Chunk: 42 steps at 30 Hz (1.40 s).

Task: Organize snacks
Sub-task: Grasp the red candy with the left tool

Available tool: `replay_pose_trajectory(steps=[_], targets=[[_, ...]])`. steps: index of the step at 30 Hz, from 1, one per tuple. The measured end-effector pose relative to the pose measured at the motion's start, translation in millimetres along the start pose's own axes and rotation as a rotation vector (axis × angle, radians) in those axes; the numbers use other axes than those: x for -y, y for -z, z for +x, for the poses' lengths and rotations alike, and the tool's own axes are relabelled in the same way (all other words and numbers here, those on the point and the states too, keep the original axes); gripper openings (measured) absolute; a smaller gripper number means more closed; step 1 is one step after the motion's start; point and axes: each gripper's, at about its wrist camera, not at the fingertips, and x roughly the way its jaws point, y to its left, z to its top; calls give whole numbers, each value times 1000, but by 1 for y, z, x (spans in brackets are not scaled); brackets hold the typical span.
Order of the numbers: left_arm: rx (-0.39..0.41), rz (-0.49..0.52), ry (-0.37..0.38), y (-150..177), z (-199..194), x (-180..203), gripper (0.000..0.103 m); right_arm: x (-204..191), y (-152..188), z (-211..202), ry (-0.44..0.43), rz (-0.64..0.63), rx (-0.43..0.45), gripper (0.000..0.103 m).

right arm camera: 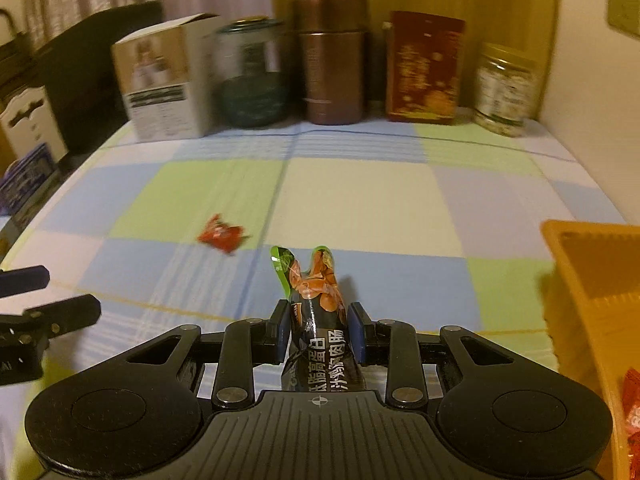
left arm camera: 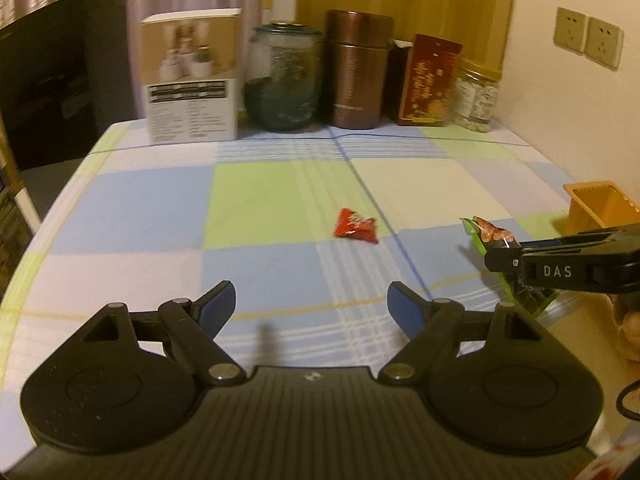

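A small red snack packet (left arm camera: 356,231) (right arm camera: 222,237) lies on the checked tablecloth (left arm camera: 260,200) near the middle. My left gripper (left arm camera: 312,304) hovers open just short of it, with nothing between its blue pads. My right gripper (right arm camera: 318,320) is shut on a green and black sausage packet (right arm camera: 316,300) (left arm camera: 492,236), which it holds above the cloth with its top sticking out forward. In the left wrist view the right gripper (left arm camera: 504,262) comes in from the right. An orange basket (right arm camera: 592,272) (left arm camera: 600,208) stands at the right, with another red packet (right arm camera: 632,420) inside it.
Along the back edge stand a white box (left arm camera: 190,76), a glass jar (left arm camera: 284,80), a copper canister (left arm camera: 356,68), a red box (left arm camera: 430,80) and a plastic jar (left arm camera: 478,96). A wall with sockets (left arm camera: 588,38) closes the right side. A dark object (left arm camera: 60,72) stands at the left.
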Motion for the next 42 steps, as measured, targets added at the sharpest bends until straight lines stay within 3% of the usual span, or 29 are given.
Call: replay_pose_trajectory(steps=[6,16,24,27,34,42], targets=[[-1,31,19,-11,32,13,80,15,-2,2,26,33,6,31],[-12,118,37,-22,84,32,62,30,-2,5,48,76,22,31],[12,111,18,-27,105,36,55,28,-4,8,38,73,25,31],[8,121,14,-29,111,40,46,28,-6,8,35,71,26,31],[6,129,5,-31,114,44,26,30,-7,8,39,78,28,31],[4,97,-4,-19,91,44,24,28,-6,7,38,77,35,31]])
